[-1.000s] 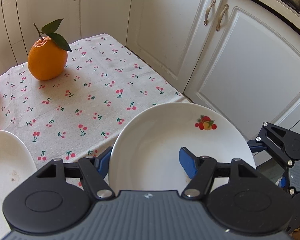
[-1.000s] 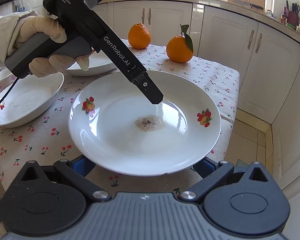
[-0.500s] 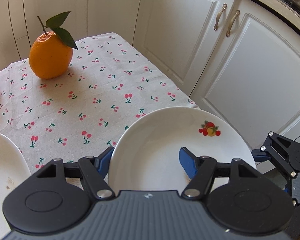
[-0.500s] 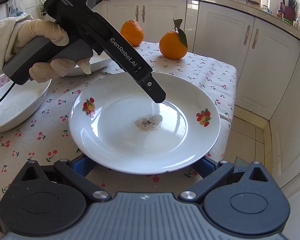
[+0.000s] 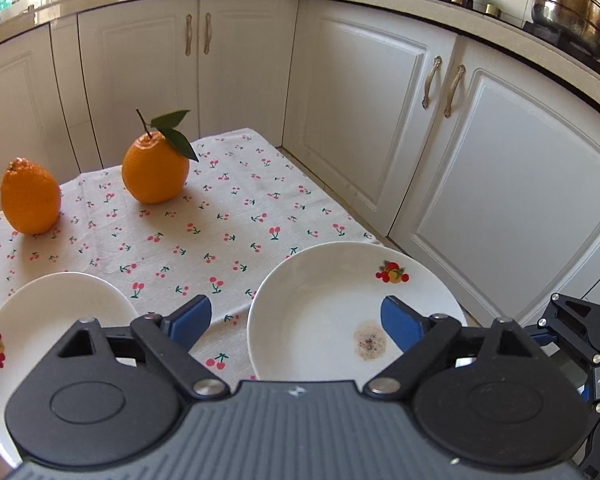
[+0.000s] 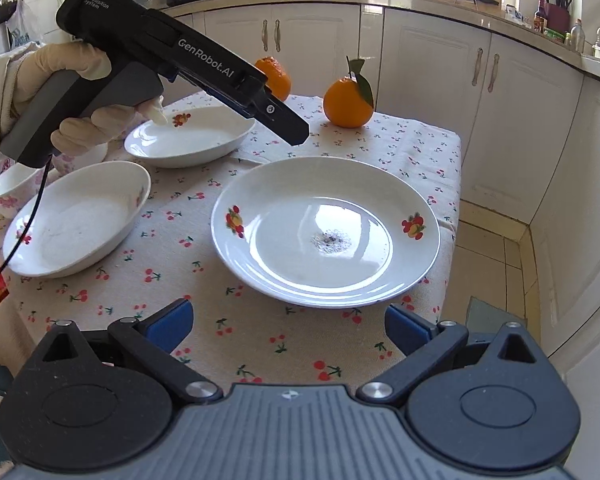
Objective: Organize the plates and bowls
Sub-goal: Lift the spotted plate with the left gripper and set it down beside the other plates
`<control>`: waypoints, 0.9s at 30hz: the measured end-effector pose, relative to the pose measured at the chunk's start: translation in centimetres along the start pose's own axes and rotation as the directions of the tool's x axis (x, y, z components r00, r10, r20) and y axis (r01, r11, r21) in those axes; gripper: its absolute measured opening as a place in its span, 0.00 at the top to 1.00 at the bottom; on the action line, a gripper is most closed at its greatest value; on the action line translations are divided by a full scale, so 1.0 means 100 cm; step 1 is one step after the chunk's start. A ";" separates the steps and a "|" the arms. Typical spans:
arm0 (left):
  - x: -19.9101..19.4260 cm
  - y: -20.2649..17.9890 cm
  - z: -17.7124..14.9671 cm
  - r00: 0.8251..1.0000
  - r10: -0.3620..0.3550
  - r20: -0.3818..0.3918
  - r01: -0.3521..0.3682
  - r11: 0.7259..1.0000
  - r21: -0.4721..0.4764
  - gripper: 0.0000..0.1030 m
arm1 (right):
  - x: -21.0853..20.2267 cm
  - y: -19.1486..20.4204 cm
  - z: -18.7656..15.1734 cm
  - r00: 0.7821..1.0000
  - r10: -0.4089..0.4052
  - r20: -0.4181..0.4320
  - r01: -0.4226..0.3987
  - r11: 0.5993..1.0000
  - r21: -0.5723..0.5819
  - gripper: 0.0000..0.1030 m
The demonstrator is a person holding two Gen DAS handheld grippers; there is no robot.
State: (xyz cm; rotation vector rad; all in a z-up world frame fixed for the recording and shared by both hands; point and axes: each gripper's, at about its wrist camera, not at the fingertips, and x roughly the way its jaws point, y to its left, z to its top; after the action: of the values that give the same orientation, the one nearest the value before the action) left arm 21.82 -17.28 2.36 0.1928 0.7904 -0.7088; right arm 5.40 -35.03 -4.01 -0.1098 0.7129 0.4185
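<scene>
A white plate (image 6: 324, 232) with fruit decals and a brown stain in its middle lies flat on the cherry-print tablecloth near the table's right edge. In the left wrist view the same plate (image 5: 320, 320) sits below my left gripper (image 5: 296, 322), whose jaws are opening. One blue finger (image 5: 400, 324) hangs over the plate, the other over the cloth, and neither pad presses on it. From the right wrist view, a gloved hand holds the left gripper (image 6: 296, 136) above the plate's far rim. My right gripper (image 6: 288, 326) stands open short of the near rim, with only cloth between its fingers.
A deep oval dish (image 6: 76, 220), a second dish (image 6: 188, 136) and a small cup (image 6: 8, 192) stand to the left. Two oranges (image 6: 348, 100) (image 6: 276, 76) sit at the far end. The table edge (image 6: 448, 216) drops to a tiled floor beside white cabinets.
My left gripper let go of the plate's rim, opened wide, and rose back from it. My right gripper drew back, so the plate is farther from its fingers.
</scene>
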 end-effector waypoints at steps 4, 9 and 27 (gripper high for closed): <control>-0.039 -0.012 -0.012 0.998 0.028 0.053 -0.029 0.999 0.026 0.06 | -0.020 0.018 0.006 0.998 -0.027 0.051 0.026 0.999 0.024 0.00; -0.087 -0.027 -0.036 0.990 0.080 0.117 -0.084 0.996 0.032 0.05 | -0.034 0.038 0.013 0.993 -0.067 0.096 0.061 0.996 0.061 0.00; -0.168 -0.025 -0.187 0.906 0.375 0.196 -0.372 0.927 -0.051 0.03 | -0.044 0.084 0.007 0.985 -0.004 0.171 -0.019 0.991 0.135 0.00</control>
State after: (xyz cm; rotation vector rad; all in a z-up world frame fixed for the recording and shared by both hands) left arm 1.01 -2.89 1.40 0.2493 0.5403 -0.3515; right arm -0.63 -28.65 -0.22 0.0577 0.5710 0.3799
